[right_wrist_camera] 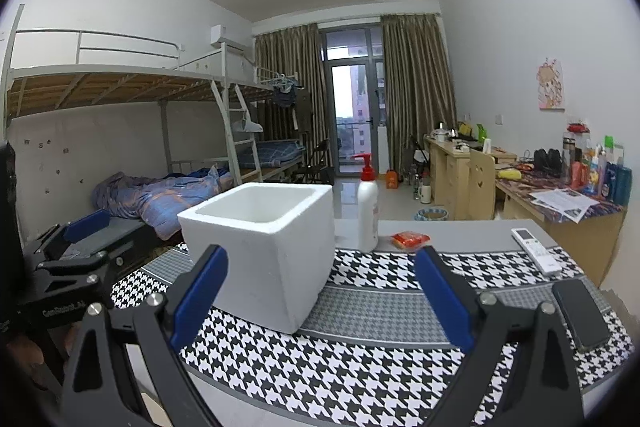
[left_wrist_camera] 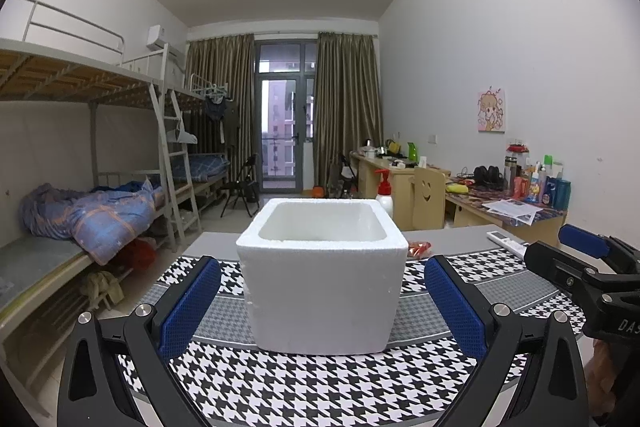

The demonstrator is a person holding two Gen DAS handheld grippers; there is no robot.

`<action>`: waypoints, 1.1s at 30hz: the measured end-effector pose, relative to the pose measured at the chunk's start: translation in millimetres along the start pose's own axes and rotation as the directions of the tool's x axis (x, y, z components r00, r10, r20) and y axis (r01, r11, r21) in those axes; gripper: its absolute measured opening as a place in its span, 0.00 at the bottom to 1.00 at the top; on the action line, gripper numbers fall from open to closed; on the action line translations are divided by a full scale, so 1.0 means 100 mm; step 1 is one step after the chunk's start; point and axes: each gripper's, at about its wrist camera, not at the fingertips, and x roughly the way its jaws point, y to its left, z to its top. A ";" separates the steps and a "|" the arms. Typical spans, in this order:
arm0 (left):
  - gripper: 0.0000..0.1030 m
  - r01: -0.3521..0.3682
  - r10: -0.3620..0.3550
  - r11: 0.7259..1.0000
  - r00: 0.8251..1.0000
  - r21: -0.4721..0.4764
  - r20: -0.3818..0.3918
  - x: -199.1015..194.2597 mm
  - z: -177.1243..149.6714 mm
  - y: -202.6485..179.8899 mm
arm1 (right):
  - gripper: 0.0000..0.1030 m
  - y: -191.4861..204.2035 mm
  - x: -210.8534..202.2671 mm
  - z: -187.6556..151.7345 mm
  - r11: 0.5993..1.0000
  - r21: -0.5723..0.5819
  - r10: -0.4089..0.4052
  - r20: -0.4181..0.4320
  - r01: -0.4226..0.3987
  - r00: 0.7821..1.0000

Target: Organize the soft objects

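Both tongs gape wide and hold nothing — the left tongs [left_wrist_camera: 322, 301] frame the white square foam box [left_wrist_camera: 322, 279], the right tongs [right_wrist_camera: 320, 297] sit off its right side. The box stands upright on the houndstooth-patterned mat [right_wrist_camera: 360, 367] covering the bench; behind it stand a white pump bottle with red nozzle [right_wrist_camera: 368, 211] and a small red-orange soft packet [right_wrist_camera: 410, 239] — apart from the box.
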 end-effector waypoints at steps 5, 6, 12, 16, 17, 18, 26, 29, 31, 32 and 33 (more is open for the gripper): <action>0.99 0.000 0.000 1.000 1.000 0.009 0.003 0.00 -0.04 -0.03 | 0.94 -0.04 0.00 -0.06 1.000 0.011 -0.009 -0.010 0.009 1.000; 0.99 0.001 -0.001 1.000 1.000 0.010 0.002 -0.01 -0.05 -0.03 | 0.94 -0.04 0.00 -0.07 1.000 0.011 -0.006 -0.010 0.006 1.000; 0.99 0.008 -0.007 1.000 1.000 0.022 -0.006 -0.01 -0.09 -0.04 | 0.94 -0.03 0.00 -0.10 1.000 0.003 -0.012 -0.010 0.012 1.000; 0.99 0.013 -0.012 1.000 1.000 0.021 -0.017 0.01 -0.12 -0.04 | 0.94 -0.02 -0.02 -0.12 1.000 0.001 -0.015 -0.011 0.015 1.000; 0.99 0.014 -0.014 1.000 1.000 0.021 -0.023 0.02 -0.12 -0.04 | 0.94 -0.01 -0.03 -0.13 1.000 -0.001 -0.016 -0.010 0.016 1.000; 0.99 0.016 -0.015 1.000 1.000 0.021 -0.026 0.03 -0.13 -0.04 | 0.94 -0.01 -0.03 -0.13 1.000 -0.004 -0.017 -0.011 0.017 1.000; 0.99 0.025 -0.024 0.999 0.999 0.026 -0.034 0.03 -0.15 -0.04 | 0.94 -0.03 0.01 -0.17 1.000 -0.002 -0.021 -0.024 0.021 0.999; 0.99 0.024 -0.023 0.999 0.999 0.033 -0.038 0.03 -0.15 -0.04 | 0.94 -0.04 0.02 -0.16 1.000 -0.002 -0.021 -0.028 0.021 0.999; 0.99 0.024 -0.023 0.999 0.999 0.034 -0.037 0.03 -0.15 -0.05 | 0.94 -0.04 0.02 -0.16 1.000 -0.003 -0.020 -0.025 0.020 0.999; 0.99 0.025 -0.024 0.999 0.999 0.033 -0.037 0.03 -0.15 -0.05 | 0.94 -0.04 0.01 -0.16 1.000 -0.004 -0.018 -0.025 0.018 1.000; 0.99 0.027 -0.025 0.999 0.999 0.032 -0.038 0.03 -0.15 -0.05 | 0.94 -0.03 0.01 -0.16 1.000 -0.004 -0.018 -0.026 0.018 1.000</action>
